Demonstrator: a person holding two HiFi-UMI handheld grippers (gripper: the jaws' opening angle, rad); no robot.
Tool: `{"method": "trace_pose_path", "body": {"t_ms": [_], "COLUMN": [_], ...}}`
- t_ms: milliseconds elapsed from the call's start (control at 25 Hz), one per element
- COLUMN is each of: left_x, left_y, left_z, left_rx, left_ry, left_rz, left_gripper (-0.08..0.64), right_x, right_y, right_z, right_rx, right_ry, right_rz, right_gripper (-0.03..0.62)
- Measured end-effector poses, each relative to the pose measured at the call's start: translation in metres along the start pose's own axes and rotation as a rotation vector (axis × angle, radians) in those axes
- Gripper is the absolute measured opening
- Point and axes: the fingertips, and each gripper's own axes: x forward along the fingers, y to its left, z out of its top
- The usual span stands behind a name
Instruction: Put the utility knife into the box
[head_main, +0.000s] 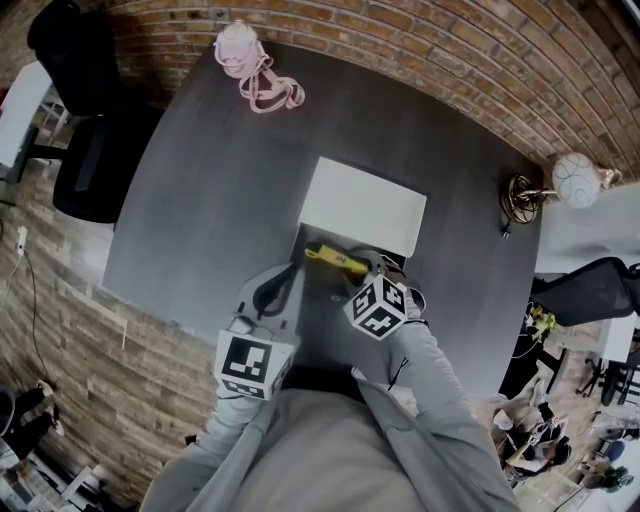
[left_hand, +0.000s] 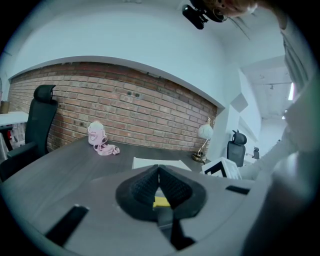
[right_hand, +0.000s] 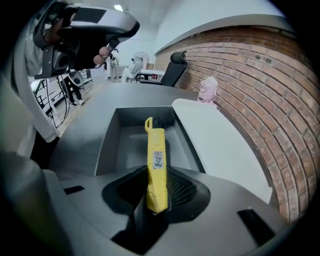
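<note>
Working over the dark table (head_main: 200, 200), at an open grey box (right_hand: 107, 145) with its white lid (head_main: 365, 205) at 12 o'clock. Held the left gripper (left_hand: 158, 172) at the box's 7 o'clock, fingers pressed together. Clamped the yellow utility knife (right_hand: 155, 150) between the fingers of the right gripper (right_hand: 155, 186), above the box.

Pink bottle (head_main: 238, 42) far end; lamp (head_main: 575, 180) rt; chair (head_main: 85, 150) lt.

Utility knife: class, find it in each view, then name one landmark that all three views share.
Head view: utility knife just below the white lid.
Left gripper view: only a yellow sliver low between the jaws, probably it.
Right gripper view: centre, clamped in the jaws, above the box.
Shared: pink bottle.
</note>
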Motion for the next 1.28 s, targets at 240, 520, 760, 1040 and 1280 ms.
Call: {"method": "trace_pose_path", "body": {"t_ms": [240,520,760,1040,1280], "left_x": [0.000,0.000,-0.001,-0.005,-0.004], "left_y": [0.001,-0.001,-0.001,0.007,0.008], "left_z": [-0.001,0.001,0.004,0.007,0.009], "left_rx": [0.005,0.009,0.011,-0.006,-0.006], "left_ry": [-0.008,-0.016,-0.015,-0.019,-0.033], "left_rz": [-0.007,-0.011,-0.012,0.010,0.005], "left_gripper": [0.020,0.020,0.020,0.020,0.020], "right_x": [0.010,0.011,0.009,0.006,0.000], "right_y": [0.007,0.007,0.006,0.006,0.008], "right_z": [-0.006,-0.008,-0.008,-0.006,-0.005], "right_rx": [-0.035,-0.005,0.010,0.001,0.028], "right_ry": [0.070,0.067,0.061,0.047,0.026], "right_rz": [0.048,0.072,0.080,0.074,0.072], "right_gripper": [0.126,0.126,0.126,0.127,0.133]}}
